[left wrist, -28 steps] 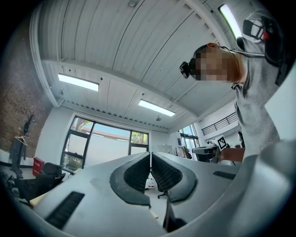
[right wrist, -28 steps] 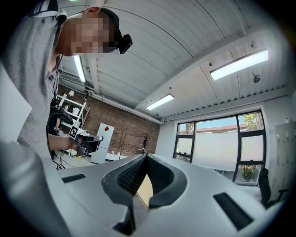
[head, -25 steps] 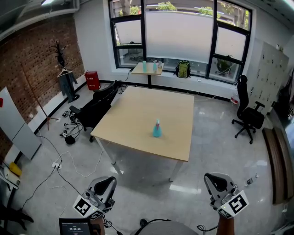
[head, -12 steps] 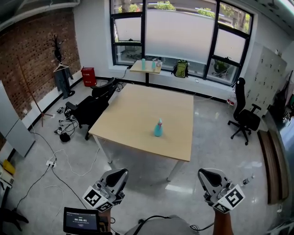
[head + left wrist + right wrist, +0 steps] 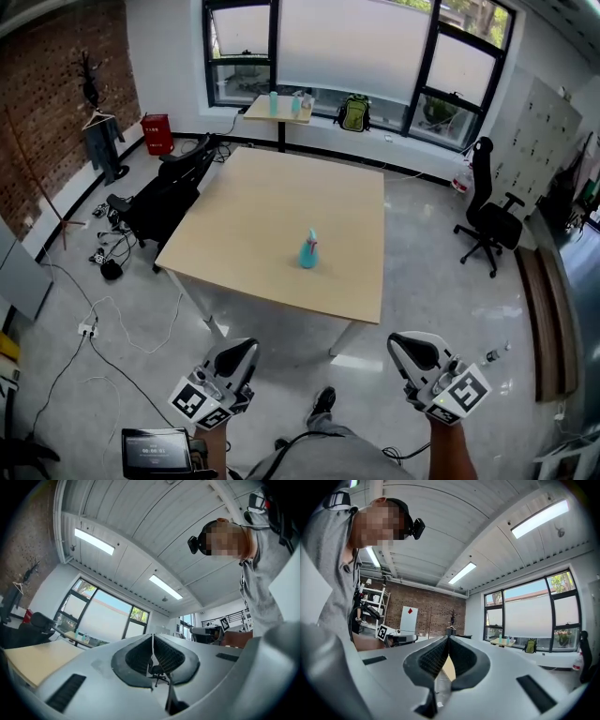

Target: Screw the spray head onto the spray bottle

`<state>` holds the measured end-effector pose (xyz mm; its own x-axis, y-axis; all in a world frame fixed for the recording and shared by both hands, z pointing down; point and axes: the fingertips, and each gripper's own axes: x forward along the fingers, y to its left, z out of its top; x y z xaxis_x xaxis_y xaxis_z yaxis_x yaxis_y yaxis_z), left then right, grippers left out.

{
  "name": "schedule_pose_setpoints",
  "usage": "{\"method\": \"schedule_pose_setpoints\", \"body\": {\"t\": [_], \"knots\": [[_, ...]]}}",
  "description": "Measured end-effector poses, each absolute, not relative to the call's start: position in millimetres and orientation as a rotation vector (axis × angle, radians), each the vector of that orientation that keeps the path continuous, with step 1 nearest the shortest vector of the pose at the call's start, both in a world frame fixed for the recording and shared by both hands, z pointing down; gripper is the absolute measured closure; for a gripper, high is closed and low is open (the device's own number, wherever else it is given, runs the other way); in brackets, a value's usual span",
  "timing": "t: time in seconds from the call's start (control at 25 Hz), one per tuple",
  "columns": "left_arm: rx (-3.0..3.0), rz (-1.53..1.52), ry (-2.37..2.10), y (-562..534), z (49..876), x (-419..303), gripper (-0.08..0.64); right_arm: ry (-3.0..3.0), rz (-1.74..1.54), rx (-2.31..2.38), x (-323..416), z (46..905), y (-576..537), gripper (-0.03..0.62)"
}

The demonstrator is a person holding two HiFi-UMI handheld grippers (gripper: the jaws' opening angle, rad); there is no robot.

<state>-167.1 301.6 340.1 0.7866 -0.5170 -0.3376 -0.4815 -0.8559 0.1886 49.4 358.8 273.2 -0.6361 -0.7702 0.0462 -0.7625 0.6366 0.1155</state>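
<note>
A teal spray bottle [image 5: 308,250] with its spray head on top stands upright near the middle of the wooden table [image 5: 262,216], well ahead of both grippers. My left gripper [image 5: 242,352] is low at the left, over the floor in front of the table, its jaws shut with nothing between them. At the lower right my right gripper [image 5: 405,350] is likewise shut and empty. In the left gripper view the closed jaws [image 5: 152,641] point toward a distant office chair; in the right gripper view the closed jaws [image 5: 448,641] point toward the brick wall.
A black office chair [image 5: 159,199] stands at the table's left side, another [image 5: 487,220] to the right. Cables [image 5: 112,319] lie on the floor at the left. A small side table [image 5: 274,108] with bottles and a backpack [image 5: 353,112] sit by the windows. A low bench [image 5: 542,309] lines the right wall.
The view has moved closer to the table. Both grippers have shifted inward and forward, still shut. A shoe now shows on the floor between them.
</note>
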Motion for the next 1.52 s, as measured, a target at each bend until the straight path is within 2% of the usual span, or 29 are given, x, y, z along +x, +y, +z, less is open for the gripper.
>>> {"method": "schedule_pose_setpoints", "body": {"t": [0.24, 0.56, 0.68, 0.88, 1.0, 1.24, 1.52], "knots": [[2.868, -0.537, -0.828, 218, 353, -113, 0.546, -2.836, -0.134, 1.255, 80, 271, 267, 0.586], [2.973, -0.283, -0.881, 105, 386, -40, 0.546, -2.850, -0.109, 1.151, 134, 278, 150, 0.586], [2.935, -0.204, -0.929, 61, 415, -39, 0.546, -2.880, -0.158, 1.090, 139, 286, 106, 0.586], [2.818, -0.041, -0.860, 22, 483, -34, 0.546, -2.832, 0.033, 1.164, 161, 322, 74, 0.586], [2.800, -0.039, -0.812, -28, 508, -21, 0.546, -2.775, 0.029, 1.244, 175, 316, 40, 0.586], [2.727, -0.056, -0.738, -143, 548, -32, 0.546, -2.618, -0.051, 1.326, 145, 298, -42, 0.586], [2.727, 0.139, -0.604, -161, 592, -11, 0.545, -2.625, 0.097, 1.391, 152, 309, -65, 0.585]]}}
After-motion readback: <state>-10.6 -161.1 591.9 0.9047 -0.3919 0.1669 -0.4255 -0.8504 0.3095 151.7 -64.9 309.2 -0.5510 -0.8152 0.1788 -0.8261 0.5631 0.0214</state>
